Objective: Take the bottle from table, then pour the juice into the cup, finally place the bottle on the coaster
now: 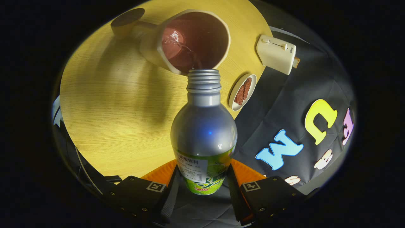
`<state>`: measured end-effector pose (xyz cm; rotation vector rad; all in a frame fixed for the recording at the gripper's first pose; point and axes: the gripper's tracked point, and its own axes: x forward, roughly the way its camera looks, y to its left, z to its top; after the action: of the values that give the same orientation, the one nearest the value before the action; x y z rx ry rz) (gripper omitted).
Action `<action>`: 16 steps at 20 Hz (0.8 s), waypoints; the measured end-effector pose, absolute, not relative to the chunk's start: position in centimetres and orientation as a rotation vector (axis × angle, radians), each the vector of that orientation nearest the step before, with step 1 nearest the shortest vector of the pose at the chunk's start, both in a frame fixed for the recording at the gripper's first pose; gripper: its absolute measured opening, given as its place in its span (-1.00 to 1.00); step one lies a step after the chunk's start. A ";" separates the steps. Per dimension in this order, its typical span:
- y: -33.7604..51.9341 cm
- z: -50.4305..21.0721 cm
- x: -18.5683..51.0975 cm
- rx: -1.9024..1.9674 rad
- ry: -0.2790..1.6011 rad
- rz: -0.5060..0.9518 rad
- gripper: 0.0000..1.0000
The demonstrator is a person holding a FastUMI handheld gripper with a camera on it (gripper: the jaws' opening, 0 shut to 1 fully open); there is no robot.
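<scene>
Jaws closed on the bottle (204, 136): both sides press the labelled lower body, one on each flank, so the gripper (202, 182) has a firm hold low on it. Bottle is silver metal with a green label, cap off, threaded neck pointing away from the jaws. It is tipped forward, mouth right at the near rim of the cup (190, 41). A thin stream runs from the mouth into the cup; liquid with a bright glint sits inside, dark red-brown interior. Cup is pale outside, standing on the counter (110, 110), just beyond the bottle's mouth. Step in hand: the pour, mid-flow by the look of it; how much juice is left in the bottle can't be read through metal. Beyond and left of the cup sits a dark round disc, likely the coaster (128, 17), partly in shadow. Right of the bottle's neck, a small white dish (242, 91) with brown pieces on it; farther right, a cream toaster-like appliance (276, 53) at the counter's edge. Next move calls for rotating the bottle back upright before any travel, so the open neck doesn't dribble, then carrying it past or around the cup to the coaster without clipping the rim, setting it down flat, and only then opening.
</scene>
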<state>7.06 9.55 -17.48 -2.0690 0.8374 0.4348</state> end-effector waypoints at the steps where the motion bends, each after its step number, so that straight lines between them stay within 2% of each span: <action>1: 9.5 -17.4 7.0 -2.072 0.843 0.433 0.46; 16: 11.2 -16.4 7.1 -2.136 0.895 0.451 0.46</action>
<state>7.14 11.25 -16.42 -2.1361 0.8954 0.4511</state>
